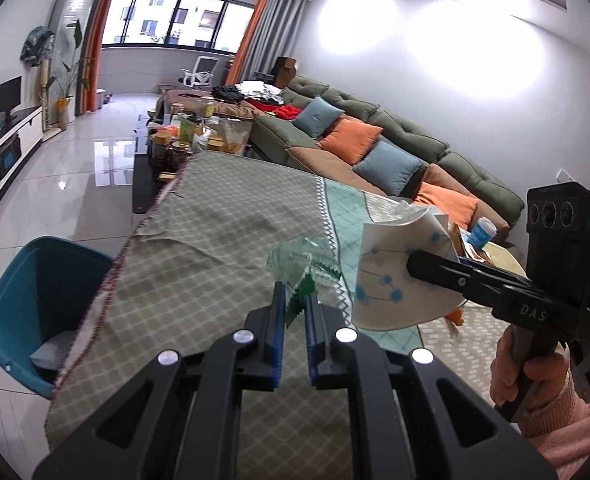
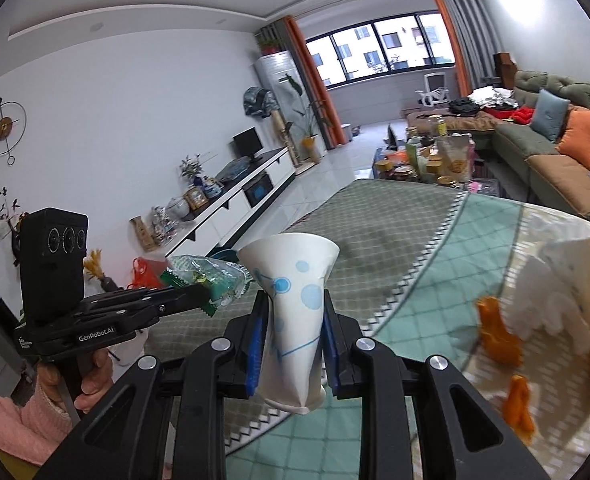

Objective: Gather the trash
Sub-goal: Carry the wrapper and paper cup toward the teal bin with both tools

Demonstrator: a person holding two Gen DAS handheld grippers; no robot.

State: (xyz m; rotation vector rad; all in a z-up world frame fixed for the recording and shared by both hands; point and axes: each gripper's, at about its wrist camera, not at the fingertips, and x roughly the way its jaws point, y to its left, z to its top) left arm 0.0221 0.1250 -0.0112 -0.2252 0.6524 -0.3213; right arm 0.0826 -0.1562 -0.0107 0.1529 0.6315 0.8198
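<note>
Left gripper (image 1: 295,300) clamped on green wrapper (image 1: 303,260); right gripper (image 2: 293,340) squeezing paper cup (image 2: 291,320), rim fwd. Blue bin (image 1: 35,280) low left past tablecloth (image 1: 215,220) edge, nearer left hand; prob. drop point.

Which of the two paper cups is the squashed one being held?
The paper cup pinched in the right gripper, its waist crushed between the blue pads. The other cup lies loose on the table among orange peel.
</note>
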